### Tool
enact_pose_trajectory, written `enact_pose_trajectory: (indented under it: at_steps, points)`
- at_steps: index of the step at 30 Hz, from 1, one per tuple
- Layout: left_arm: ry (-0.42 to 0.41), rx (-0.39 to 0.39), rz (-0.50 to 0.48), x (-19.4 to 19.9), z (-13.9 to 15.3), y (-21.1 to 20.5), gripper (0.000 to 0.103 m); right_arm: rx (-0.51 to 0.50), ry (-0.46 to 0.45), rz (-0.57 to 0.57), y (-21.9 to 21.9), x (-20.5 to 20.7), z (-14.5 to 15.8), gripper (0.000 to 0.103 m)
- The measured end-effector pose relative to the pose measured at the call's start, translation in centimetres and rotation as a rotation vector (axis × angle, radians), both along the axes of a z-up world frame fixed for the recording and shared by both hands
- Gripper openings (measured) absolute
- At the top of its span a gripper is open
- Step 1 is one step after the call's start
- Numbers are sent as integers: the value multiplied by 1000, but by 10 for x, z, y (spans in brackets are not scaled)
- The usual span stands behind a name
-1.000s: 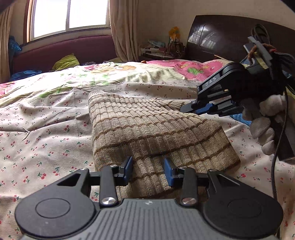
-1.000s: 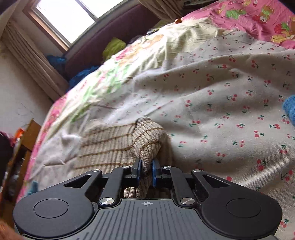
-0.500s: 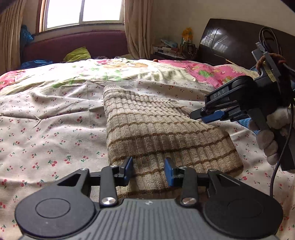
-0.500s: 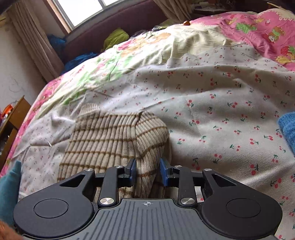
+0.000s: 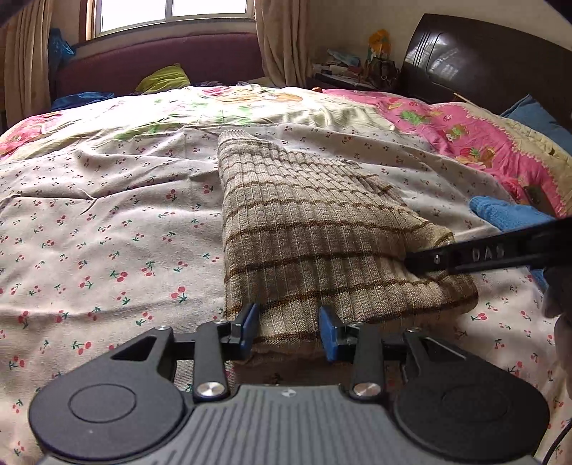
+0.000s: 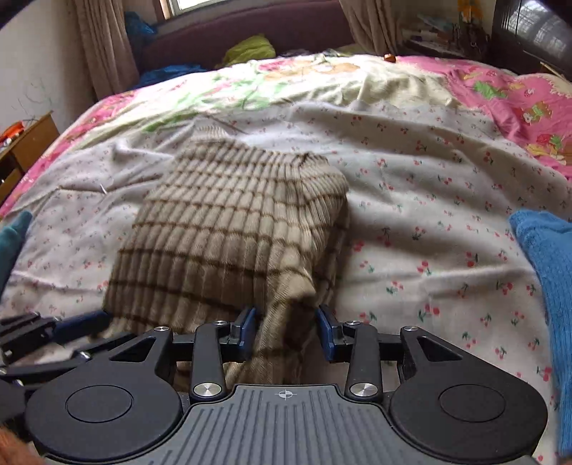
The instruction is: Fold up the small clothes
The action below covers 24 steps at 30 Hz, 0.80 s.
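Striped sweater (image 5: 311, 229) lay folded on the bed (image 5: 107, 221). Left gripper (image 5: 289, 331) partly open, near hem between jaws, no clear squeeze. Right gripper (image 6: 287, 332) jaws just opened, now loose around the right-hand fold, pads (image 6: 327, 331) off the fabric. Blue cloth (image 6: 547, 272) well to the right.

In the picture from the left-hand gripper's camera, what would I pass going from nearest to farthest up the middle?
Left gripper → folded striped knit garment → cherry-print sheet → flowered quilt → maroon bench → window.
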State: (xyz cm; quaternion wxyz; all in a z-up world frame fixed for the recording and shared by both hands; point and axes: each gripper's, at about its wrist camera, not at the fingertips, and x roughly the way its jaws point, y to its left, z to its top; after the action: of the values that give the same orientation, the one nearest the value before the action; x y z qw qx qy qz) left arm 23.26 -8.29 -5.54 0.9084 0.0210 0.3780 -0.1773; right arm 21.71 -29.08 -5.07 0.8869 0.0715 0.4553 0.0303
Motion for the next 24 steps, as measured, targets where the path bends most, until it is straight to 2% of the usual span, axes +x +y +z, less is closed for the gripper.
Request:
enact_pose_trajectory:
  at_steps: [3, 7, 11, 16, 24]
  points:
    - [13, 32, 3, -2, 1, -5, 49, 33, -30, -30, -2, -10, 11, 36]
    - [25, 35, 14, -3, 4, -5, 49, -1, -75, -13, 6, -28, 23, 36]
    - [42, 48, 24, -4, 5, -7, 49, -18, 0, -28, 6, -31, 7, 37]
    - [53, 56, 28, -12, 8, -8, 49, 33, -37, -36, 8, -51, 18, 37]
    - [54, 52, 36, -26, 16, -9, 50, 54, -32, -63, 11, -70, 22, 37]
